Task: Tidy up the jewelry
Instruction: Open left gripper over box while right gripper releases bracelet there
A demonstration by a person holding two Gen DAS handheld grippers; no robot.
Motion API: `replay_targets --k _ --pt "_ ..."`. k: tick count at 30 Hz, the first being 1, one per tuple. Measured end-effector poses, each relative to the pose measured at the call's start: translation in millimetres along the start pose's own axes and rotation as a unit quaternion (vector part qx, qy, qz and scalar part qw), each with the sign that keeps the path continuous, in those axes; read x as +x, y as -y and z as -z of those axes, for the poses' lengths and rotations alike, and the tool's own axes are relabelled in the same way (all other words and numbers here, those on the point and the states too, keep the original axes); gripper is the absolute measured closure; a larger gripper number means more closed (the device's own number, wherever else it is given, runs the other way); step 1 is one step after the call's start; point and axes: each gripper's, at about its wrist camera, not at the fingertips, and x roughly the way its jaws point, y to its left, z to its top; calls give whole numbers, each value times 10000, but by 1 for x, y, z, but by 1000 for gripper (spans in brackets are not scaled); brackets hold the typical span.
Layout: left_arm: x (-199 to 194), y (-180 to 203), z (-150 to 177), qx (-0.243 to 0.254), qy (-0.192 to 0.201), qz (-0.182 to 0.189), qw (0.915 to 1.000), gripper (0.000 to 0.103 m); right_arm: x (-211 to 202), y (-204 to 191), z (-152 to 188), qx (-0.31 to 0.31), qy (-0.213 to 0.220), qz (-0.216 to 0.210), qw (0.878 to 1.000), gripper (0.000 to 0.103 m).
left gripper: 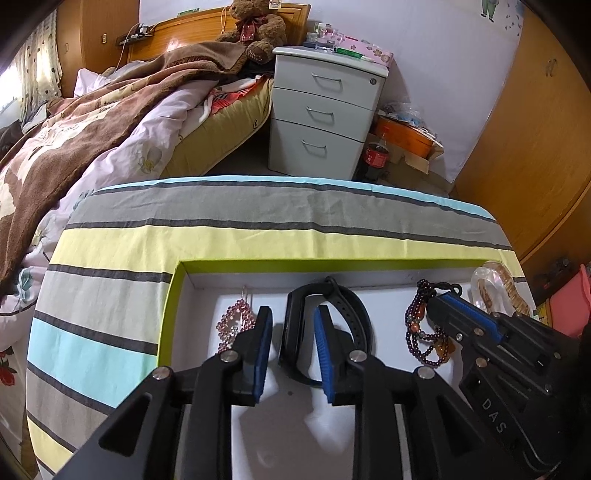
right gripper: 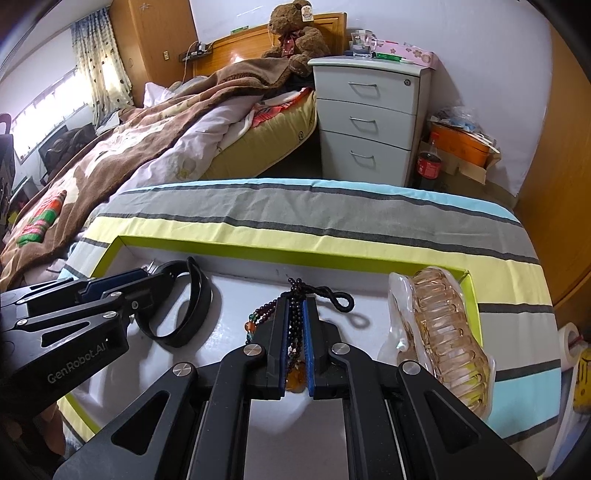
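Where nearest in view, left gripper (left gripper: pixel 292 314) noted with jaws apart, angled down into white box (left gripper: pixel 236 435) with green rim; black wristband (left gripper: pixel 354 306) lying between the pads (left gripper: pixel 264 354), pads not seen pressing on it. Right gripper (right gripper: pixel 295 306) noted just to the right, jaws clamped on dark bead bracelet (right gripper: pixel 295 328); amber bead caught low between the pads, black cord loop trailing out past the fingertips onto the box floor. Remaining loops of same bracelet hanging to the left of the right gripper. Pink bead ornament (left gripper: pixel 234 325) lying on box floor, left of the wristband, beside the left finger. Clear packet of amber hair clip (right gripper: pixel 443 332) resting against right wall of box. Box seated on striped cloth (left gripper: pixel 258 229). Beyond the cloth, far side: white drawer cabinet (left gripper: pixel 325 110), cola bottle (left gripper: pixel 376 153) at its right, bed with brown blanket (left gripper: pixel 92 122) at left, teddy bear (left gripper: pixel 258 26) at the headboard.
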Motion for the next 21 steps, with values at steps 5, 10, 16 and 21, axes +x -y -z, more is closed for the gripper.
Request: replay_targets --k 5,10,16,21 --pt "-3 2 1 33 -6 8 10000 72 -5 1 1 32 39 -19 10000 93" --pt "-13 1 3 39 47 -7 10000 70 -15 -1 3 30 126 -38 9999 80" --pt "-26 -2 6 4 112 -36 9999 66 -26 -4 6 70 200 -66 9998 70" --pt "-39 -3 11 5 190 -52 9998 63 -38 -5 8 81 279 -72 9996 69"
